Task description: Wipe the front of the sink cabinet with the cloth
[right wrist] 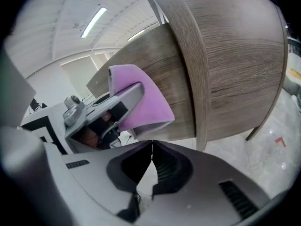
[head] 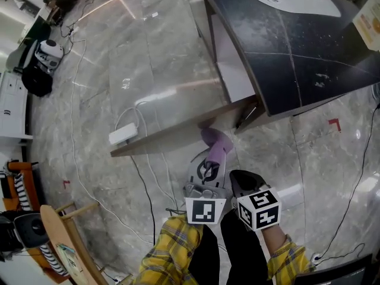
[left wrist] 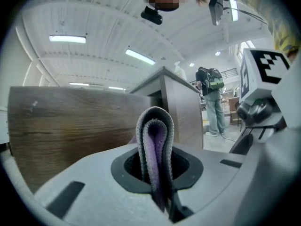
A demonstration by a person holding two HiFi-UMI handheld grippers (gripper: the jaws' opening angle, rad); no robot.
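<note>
The sink cabinet has a dark countertop (head: 309, 46) and a wood-grain front (right wrist: 235, 65). My left gripper (head: 212, 154) is shut on a folded purple cloth (head: 217, 140). The cloth (right wrist: 141, 98) lies close against the lower part of the wooden front. In the left gripper view the cloth (left wrist: 155, 140) stands doubled over between the jaws, with the wood panel (left wrist: 70, 126) right behind it. My right gripper (head: 242, 181) hangs just to the right of the left one. Its jaws (right wrist: 151, 147) are shut with nothing in them.
A white power strip (head: 123, 134) with cables lies on the marble floor left of the cabinet. A red tape mark (head: 335, 123) is on the floor at the right. Wooden furniture (head: 59, 230) stands at lower left. A person (left wrist: 214, 102) stands farther off.
</note>
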